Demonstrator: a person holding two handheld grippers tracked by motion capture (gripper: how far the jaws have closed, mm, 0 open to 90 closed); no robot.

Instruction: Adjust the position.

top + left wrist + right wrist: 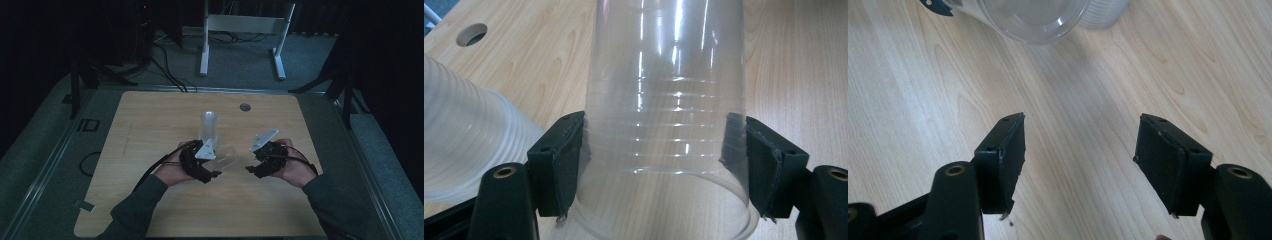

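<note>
A clear plastic cup (664,100) sits between the jaws of my left gripper (661,125), which press on both its sides near the rim. In the high view the cup (229,157) lies tilted sideways just above the table, with my left gripper (216,162) shut on it. A stack of clear cups (209,126) stands upright just behind it, and shows close at the left in the left gripper view (464,140). My right gripper (252,162) is a short way right of the cup. It stands open (1080,125) over bare wood, with the cup's mouth (1033,17) ahead.
The wooden table (150,130) has a round cable hole (244,107) at the back, right of the stack. A white desk frame (242,30) stands on the floor beyond. Dark cables trail from both grippers toward the person.
</note>
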